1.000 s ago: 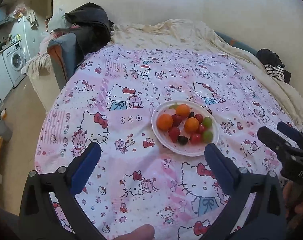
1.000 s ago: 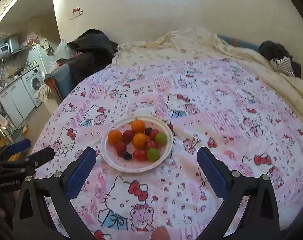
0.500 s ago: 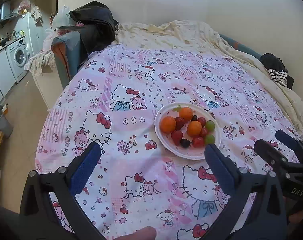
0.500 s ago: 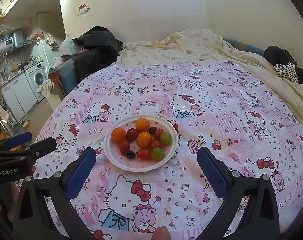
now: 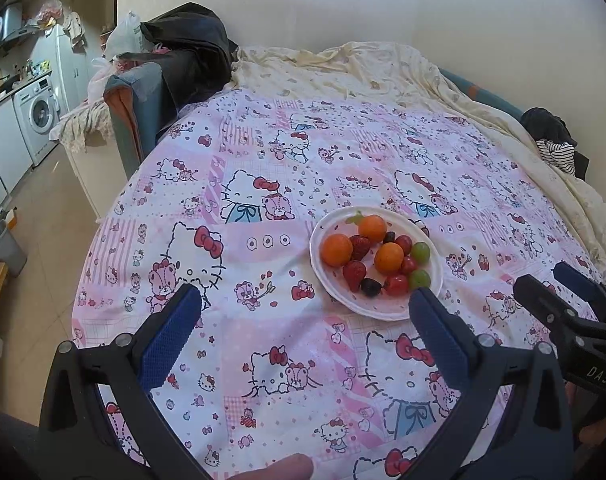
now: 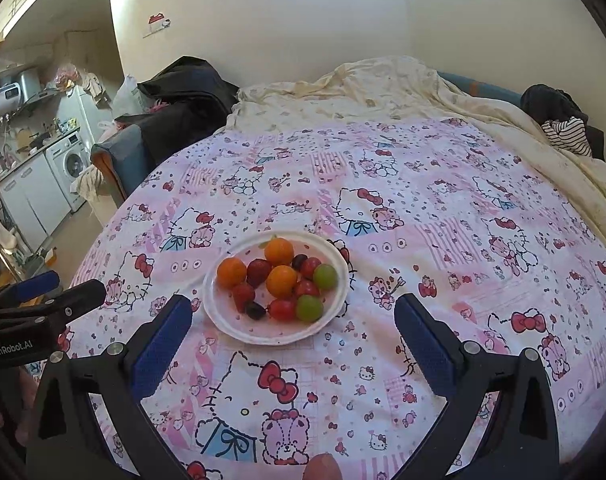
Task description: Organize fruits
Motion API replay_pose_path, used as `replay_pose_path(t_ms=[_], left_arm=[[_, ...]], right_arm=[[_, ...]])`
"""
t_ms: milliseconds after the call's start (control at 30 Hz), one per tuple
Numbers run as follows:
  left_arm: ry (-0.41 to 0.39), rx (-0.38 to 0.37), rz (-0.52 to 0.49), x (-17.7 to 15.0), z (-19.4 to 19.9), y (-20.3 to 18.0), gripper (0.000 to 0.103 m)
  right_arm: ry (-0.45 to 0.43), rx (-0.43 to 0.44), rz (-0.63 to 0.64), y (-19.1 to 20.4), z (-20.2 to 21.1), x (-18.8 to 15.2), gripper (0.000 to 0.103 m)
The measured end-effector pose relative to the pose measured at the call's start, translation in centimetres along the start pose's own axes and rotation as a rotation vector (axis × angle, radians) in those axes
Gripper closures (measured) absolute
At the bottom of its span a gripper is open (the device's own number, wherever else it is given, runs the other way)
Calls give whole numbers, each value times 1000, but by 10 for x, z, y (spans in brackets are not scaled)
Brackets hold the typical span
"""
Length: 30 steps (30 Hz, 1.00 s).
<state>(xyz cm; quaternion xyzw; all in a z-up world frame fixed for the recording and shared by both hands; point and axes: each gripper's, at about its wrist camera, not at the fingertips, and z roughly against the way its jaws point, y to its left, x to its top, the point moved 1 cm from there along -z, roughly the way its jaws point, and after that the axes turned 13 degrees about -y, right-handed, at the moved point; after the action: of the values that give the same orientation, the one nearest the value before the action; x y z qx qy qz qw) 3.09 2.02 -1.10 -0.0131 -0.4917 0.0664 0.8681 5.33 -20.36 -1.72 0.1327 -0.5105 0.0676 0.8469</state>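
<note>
**Both tools spread and empty, plate of fruit just ahead**

Left tool [image 5: 305, 320]: blue-padded fingers wide apart, nothing between them. It hovers above the bed, tilted down and forward. A fingertip of the holder shows at the bottom edge of its view.

Right tool [image 6: 293, 318]: also released, fingers splayed, nothing held. Same forward-down tilt, low over the pink cartoon-cat bedsheet [image 6: 443, 208].

The white round paper plate [image 6: 227, 320] sits on the bedsheet, toward the near side of the bed. It carries three round orange citrus fruits [image 6: 281, 281], red strawberries [image 6: 259, 273], red cherry tomatoes [image 6: 282, 309], two green grapes [image 6: 309, 308] and dark grapes [image 6: 255, 310], all bunched and touching.

Key relation: in the right wrist view the plate lies just beyond the fingertips, slightly left of the centreline, its near rim between the two pads. In the left wrist view the plate [image 5: 383, 308] lies ahead and to the right, its near right rim just beside the right pad. Judgement: the right tool is better lined up; a short forward reach would meet the near fruit. The left one would need to swing right.

No other container shows, so where sorted fruit should go cannot be told.

Risk, as a guess: fruits are crowded and round; closing on one may nudge its neighbours, and the soft bedding may let the plate tip.
</note>
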Motion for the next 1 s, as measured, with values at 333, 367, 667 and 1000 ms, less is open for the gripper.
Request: replay_pose_path(t_ms=[333,367,667,1000], left_arm=[[0,1,5,1,0,1,1],[1,0,6,1,0,1,1],[0,1,8,2,0,-1,1],[-3,3,9,2,0,-3,1]], right_arm=[[-1,-8,-3,-1,1,-1,0],[0,-8,-4,-1,1,-1,0],[1,-13,2,0,1,0,0],[-1,-15,5,1,0,1,0]])
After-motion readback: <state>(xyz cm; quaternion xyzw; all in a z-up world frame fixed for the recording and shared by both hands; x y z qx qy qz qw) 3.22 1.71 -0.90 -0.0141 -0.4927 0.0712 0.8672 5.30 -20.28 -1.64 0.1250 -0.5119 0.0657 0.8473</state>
